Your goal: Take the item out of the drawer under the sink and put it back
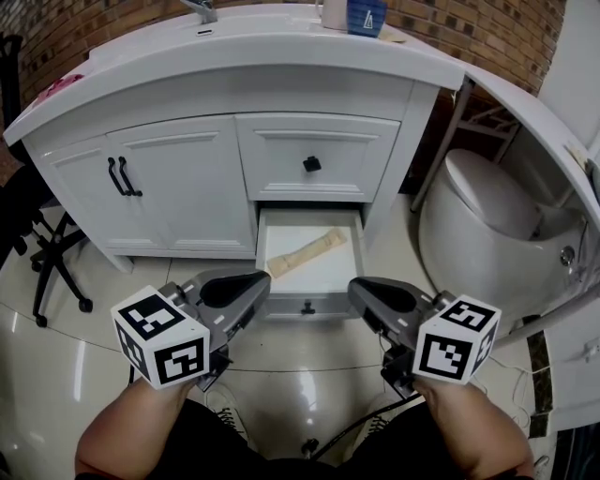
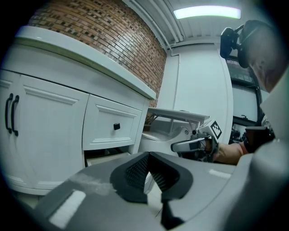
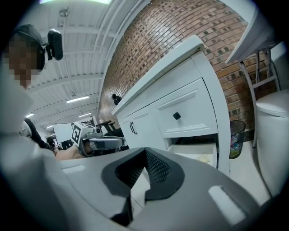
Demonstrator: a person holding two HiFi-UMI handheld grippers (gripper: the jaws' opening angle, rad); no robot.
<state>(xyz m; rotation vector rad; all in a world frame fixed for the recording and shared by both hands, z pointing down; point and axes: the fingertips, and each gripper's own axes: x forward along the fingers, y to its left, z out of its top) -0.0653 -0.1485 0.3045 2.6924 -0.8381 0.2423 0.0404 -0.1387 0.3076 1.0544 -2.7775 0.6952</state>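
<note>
Glossy floor (image 1: 309,364), rough brick wall (image 1: 487,28) — smooth drawer (image 1: 323,272)

Bright, even overhead light. Ceiling strip light (image 2: 207,12) blown out, top of left gripper view. Glossy floor (image 1: 56,375) shows soft glare. Gripper views: strong fisheye, black corners; left gripper (image 2: 148,159) body soft.

Open drawer (image 1: 328,305) of white vanity (image 1: 178,187), tan item (image 1: 305,253) lying inside, left claw (image 1: 266,282) and right claw (image 1: 354,289) near its front
</note>
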